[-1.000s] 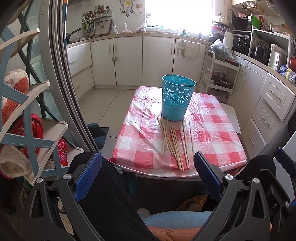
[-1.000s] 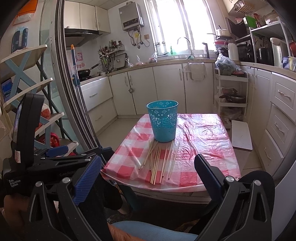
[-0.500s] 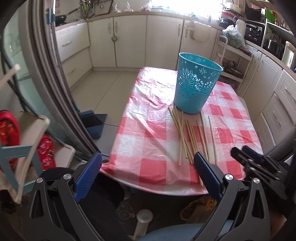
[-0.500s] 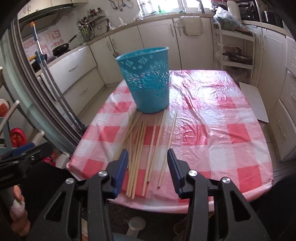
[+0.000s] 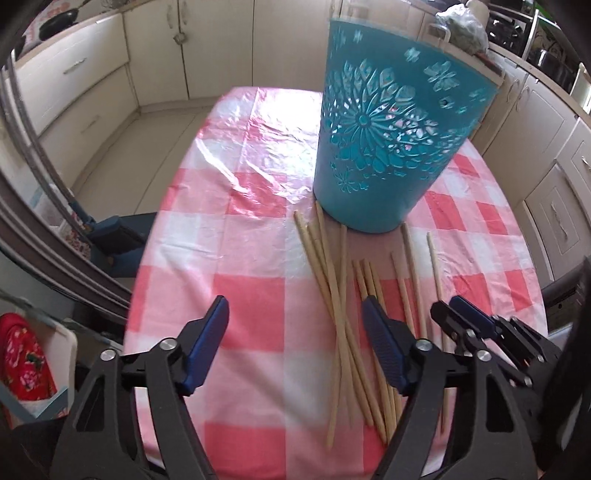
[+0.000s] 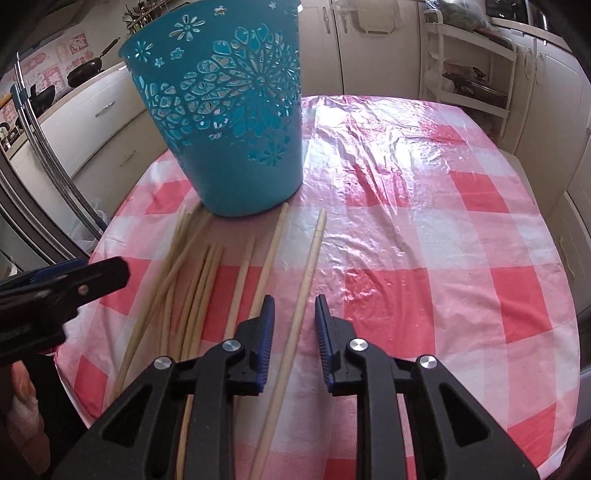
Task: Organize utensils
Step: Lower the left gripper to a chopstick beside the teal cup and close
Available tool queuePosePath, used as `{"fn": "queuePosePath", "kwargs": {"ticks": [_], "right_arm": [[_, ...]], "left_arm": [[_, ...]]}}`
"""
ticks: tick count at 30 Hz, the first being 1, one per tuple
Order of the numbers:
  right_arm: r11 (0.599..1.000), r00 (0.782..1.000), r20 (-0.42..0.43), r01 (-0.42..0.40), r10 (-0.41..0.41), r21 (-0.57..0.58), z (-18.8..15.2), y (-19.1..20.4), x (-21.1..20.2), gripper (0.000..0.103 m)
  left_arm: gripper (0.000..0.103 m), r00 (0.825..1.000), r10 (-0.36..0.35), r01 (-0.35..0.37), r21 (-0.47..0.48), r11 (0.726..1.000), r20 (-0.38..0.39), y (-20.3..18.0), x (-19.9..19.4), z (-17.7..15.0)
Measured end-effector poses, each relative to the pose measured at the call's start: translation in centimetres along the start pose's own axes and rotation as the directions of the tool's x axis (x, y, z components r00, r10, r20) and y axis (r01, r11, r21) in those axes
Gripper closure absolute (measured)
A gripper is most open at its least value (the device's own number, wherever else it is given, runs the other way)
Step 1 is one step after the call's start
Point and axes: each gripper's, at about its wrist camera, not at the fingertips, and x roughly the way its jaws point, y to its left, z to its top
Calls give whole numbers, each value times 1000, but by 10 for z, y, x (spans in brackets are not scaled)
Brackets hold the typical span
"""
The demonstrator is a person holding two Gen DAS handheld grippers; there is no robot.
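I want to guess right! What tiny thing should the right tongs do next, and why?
Probably finish closing on the rightmost chopstick. The right tongs are closing with that stick between them, not yet pinched, and the blue basket waits just behind.

cream kitchen cabinets (image 5: 155,48), black frying pan (image 5: 59,26) on counter, white open shelf rack (image 6: 469,70)

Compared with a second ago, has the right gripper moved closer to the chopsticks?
Yes. The right gripper has come forward and down toward the blue basket; its jaws are closing, now straddling the rightmost chopstick without pressing it.
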Motion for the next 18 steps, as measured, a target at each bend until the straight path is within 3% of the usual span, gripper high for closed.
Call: {"fn": "queuePosePath", "kwargs": {"ticks": [4, 7, 9, 13, 18], "right_arm": [[999, 999, 14, -33, 33, -3, 0, 3, 2, 80], [998, 998, 15, -62, 62, 10, 4, 2, 5, 80], [998, 998, 15, -68, 68, 13, 4, 1, 5, 80], [996, 996, 15, -85, 84, 23, 5, -3, 5, 80], [995, 995, 13, -97, 96, 33, 5, -7, 5, 80]], "left_arm": [[50, 999, 8, -7, 11, 1000, -33, -8, 25, 11], [68, 998, -15, 16, 20, 1000, -54, -12, 37, 16], [91, 996, -35, 36, 18, 999, -81, -14, 43, 18], [98, 997, -38, 39, 15, 999, -68, -17, 43, 20], [98, 995, -70, 68, -36, 997, -68, -2, 33, 13]]}}
